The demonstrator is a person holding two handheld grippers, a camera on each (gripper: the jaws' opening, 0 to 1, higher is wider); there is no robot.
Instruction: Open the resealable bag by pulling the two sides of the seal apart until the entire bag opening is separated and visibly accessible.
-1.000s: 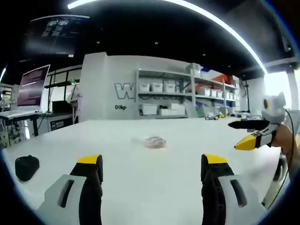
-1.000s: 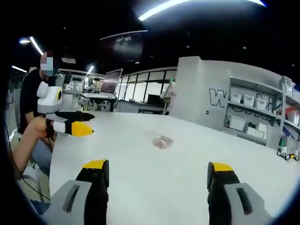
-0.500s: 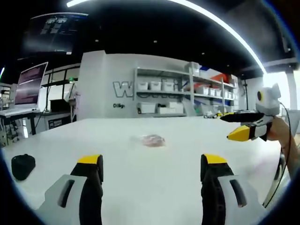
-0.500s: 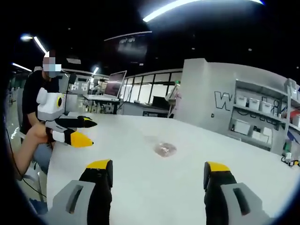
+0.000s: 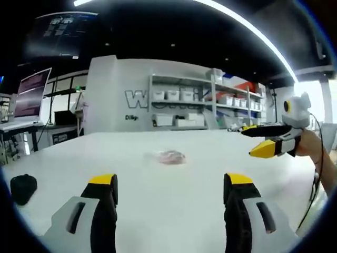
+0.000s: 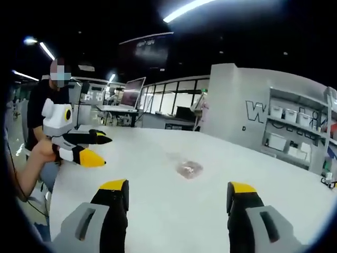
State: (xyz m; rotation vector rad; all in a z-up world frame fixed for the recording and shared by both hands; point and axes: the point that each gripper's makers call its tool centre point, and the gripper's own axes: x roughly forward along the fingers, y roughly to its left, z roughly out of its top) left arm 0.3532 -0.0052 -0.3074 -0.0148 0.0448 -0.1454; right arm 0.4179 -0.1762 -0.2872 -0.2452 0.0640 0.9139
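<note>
Left gripper view: the left gripper [image 5: 167, 182] rises from the lower part of the view, its two yellow-tipped jaws spread wide with nothing between them. Ahead of it, on the white bench [image 5: 158, 205], lies the resealable bag [image 5: 169, 156], small, flat and clear, with pinkish contents; it sits toward the middle of the bench, well apart from both grippers. The right gripper [image 5: 260, 141] enters from the right, held by a hand [image 5: 311, 145] above the bench near its right edge, its jaws parted and empty. A dark object [image 5: 22, 187] rests near the left edge of the bench. Beyond the far edge stand a grey wall with lettering and shelves [image 5: 210, 108] carrying white bins; a monitor [image 5: 35, 94] stands at far left.

Right gripper view: the right gripper [image 6: 176, 188] has its jaws spread and empty, with the resealable bag [image 6: 189, 169] lying on the bench [image 6: 168, 221] ahead. The left gripper [image 6: 100, 149] appears at left, jaws apart, held above the bench near its left edge by a seated person [image 6: 39, 113]
</note>
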